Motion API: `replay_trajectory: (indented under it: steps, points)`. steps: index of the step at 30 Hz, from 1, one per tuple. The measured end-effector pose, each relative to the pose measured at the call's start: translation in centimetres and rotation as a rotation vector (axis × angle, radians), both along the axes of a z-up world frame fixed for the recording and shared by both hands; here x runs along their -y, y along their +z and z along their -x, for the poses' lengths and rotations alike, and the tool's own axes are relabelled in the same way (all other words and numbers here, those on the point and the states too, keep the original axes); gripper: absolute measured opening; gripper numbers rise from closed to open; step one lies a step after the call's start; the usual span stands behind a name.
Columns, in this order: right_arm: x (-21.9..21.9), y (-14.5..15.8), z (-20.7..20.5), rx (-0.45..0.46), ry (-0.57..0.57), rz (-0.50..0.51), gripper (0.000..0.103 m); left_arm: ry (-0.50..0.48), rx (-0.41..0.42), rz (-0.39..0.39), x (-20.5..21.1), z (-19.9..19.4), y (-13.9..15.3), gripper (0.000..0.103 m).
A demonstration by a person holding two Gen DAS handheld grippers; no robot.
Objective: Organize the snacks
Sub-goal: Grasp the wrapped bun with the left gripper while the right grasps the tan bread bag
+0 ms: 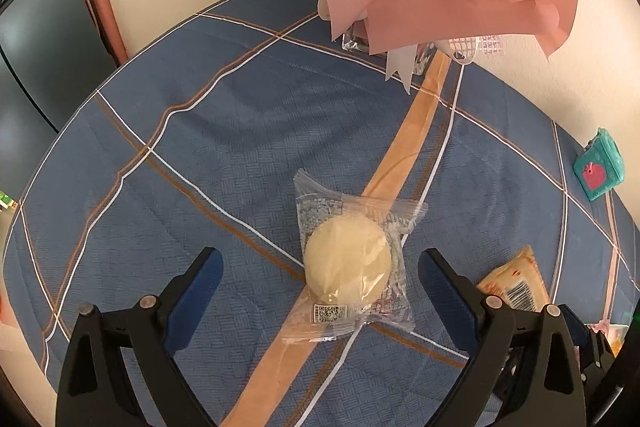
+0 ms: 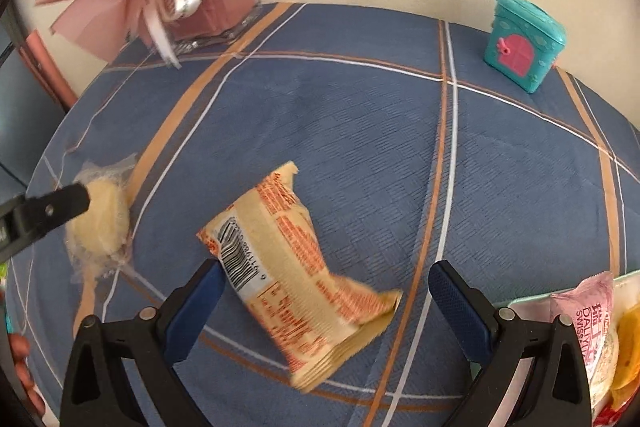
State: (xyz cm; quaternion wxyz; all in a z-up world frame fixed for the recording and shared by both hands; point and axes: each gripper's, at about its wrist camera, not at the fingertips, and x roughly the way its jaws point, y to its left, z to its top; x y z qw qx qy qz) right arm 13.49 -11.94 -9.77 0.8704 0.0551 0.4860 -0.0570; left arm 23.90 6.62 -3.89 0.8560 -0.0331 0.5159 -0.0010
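Your left wrist view is showing the round pale cake in a clear wrapper [image 1: 347,261] lying in the lower centre of the frame. Your right wrist view is showing that same cake only at its left edge [image 2: 100,223], partly hidden behind one dark finger of your left gripper [image 1: 320,267]. Only the right view is showing the tray edge [image 2: 532,301] at lower right, holding a pink snack packet [image 2: 588,311].

Your left gripper's fingers are standing wide apart, holding nothing, with the cake lying between them and a little ahead. Your right gripper [image 2: 326,277] is also spread wide and empty; the orange-printed cream packet [image 2: 294,275] is lying barcode-up between its fingers, close to the left one, though you cannot tell whether it is touching.

Everything is resting on a table under a blue cloth [image 1: 240,131] with white and tan stripes. A pink paper bouquet in a clear vase [image 2: 208,7] is standing toward the top of the frame against a cream wall, and a teal toy house [image 2: 524,43] is sitting at upper right.
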Motion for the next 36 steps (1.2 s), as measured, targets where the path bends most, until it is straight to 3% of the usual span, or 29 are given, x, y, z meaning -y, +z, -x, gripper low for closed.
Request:
replay_trajectory:
  steps: [9,17,26,29,31,35,36]
  points:
    - [2.2,1.1,0.0,0.066,-0.078,-0.058,0.100,0.015,-0.016,0.006,-0.1,-0.3,-0.6,0.098]
    - [0.9,0.6,0.3,0.044,-0.042,-0.114,0.080,0.006,-0.050,0.041,0.4,-0.5,-1.6,0.098]
    - [-1.8,0.6,0.3,0.006,0.017,-0.084,0.058,-0.008,-0.048,0.084,1.0,-0.6,-2.0,0.097]
    - [-2.2,0.7,0.4,-0.003,0.021,-0.067,0.050,-0.014,-0.048,0.091,1.2,-0.7,-2.0,0.089]
    - [-2.4,0.8,0.5,-0.007,0.024,-0.062,0.045,-0.012,-0.053,0.095,1.2,-0.7,-2.1,0.077]
    - [-2.5,1.1,0.6,-0.010,0.029,-0.062,0.042,-0.021,-0.067,0.101,1.6,-0.6,-2.6,0.068]
    - [-2.5,1.1,0.7,-0.011,0.031,-0.063,0.040,-0.024,-0.069,0.102,1.6,-0.6,-2.7,0.060]
